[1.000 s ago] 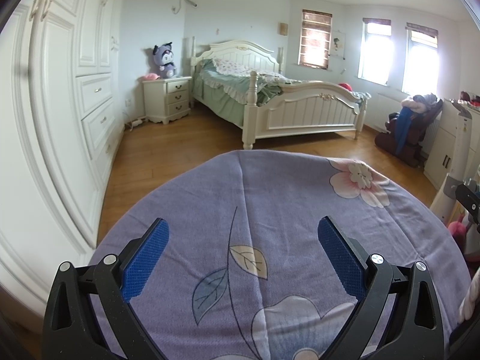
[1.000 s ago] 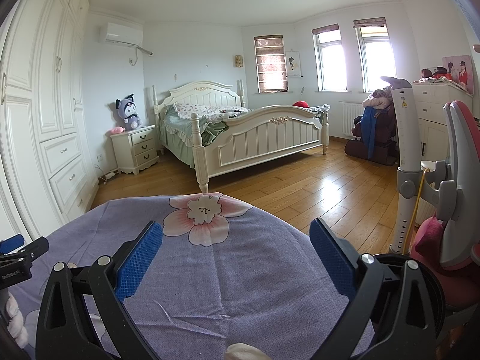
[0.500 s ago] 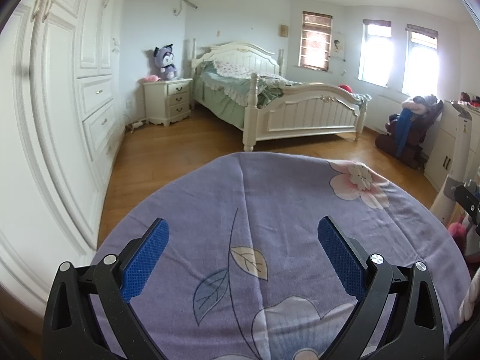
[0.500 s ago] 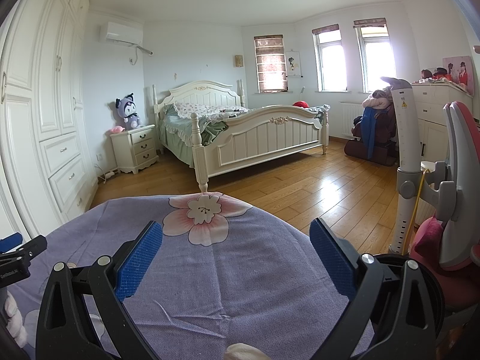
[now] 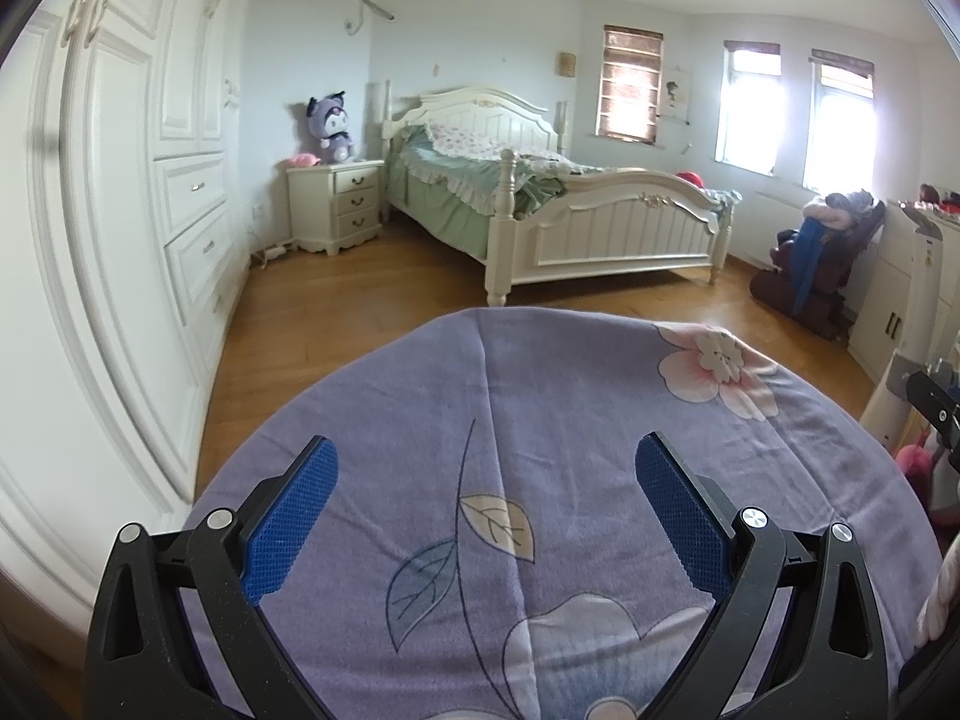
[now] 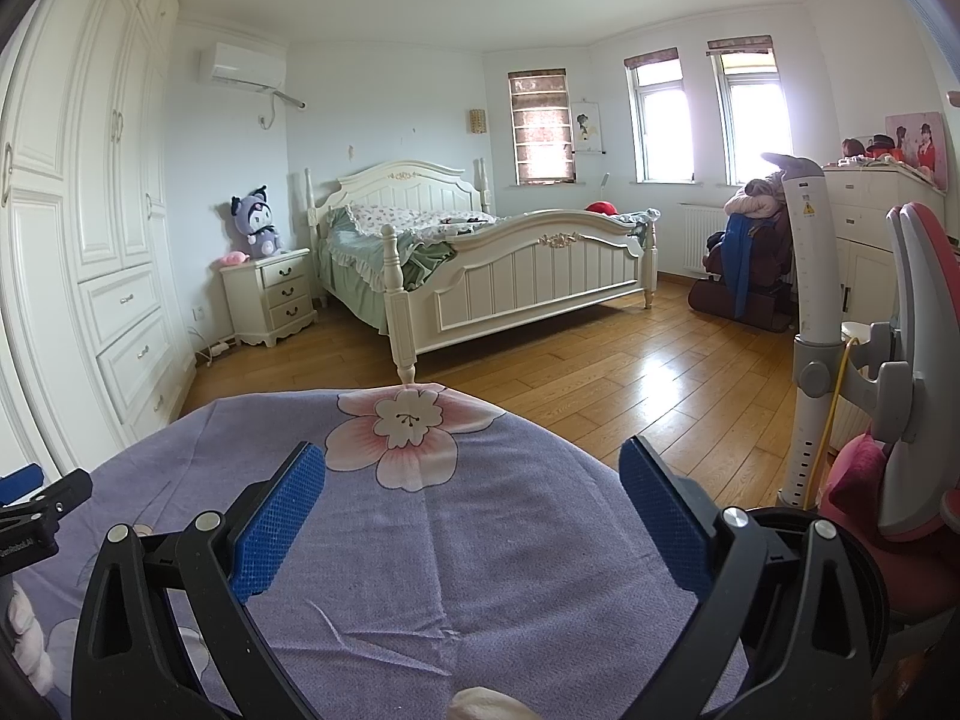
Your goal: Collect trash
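Observation:
A round table under a purple floral cloth [image 5: 570,420] fills the lower half of both wrist views. My left gripper [image 5: 486,468] hovers over it, open, nothing between its blue pads. My right gripper [image 6: 471,474] is likewise open and empty above the same purple floral cloth [image 6: 480,540], near a pink flower print [image 6: 408,426]. No trash item shows on the cloth in either view. The left gripper's body [image 6: 36,510] pokes into the right wrist view at the left edge, and the right gripper's body [image 5: 936,408] into the left wrist view at the right edge.
Beyond the table lies a wooden floor [image 6: 600,372] with a white bed [image 6: 510,276], a nightstand [image 6: 267,294] and white wardrobes [image 5: 120,240] along the left wall. A pink-and-grey chair [image 6: 912,360] and a white post [image 6: 813,300] stand close on the right.
Almost nothing differs; both grippers stay open, the views drifting only very slightly.

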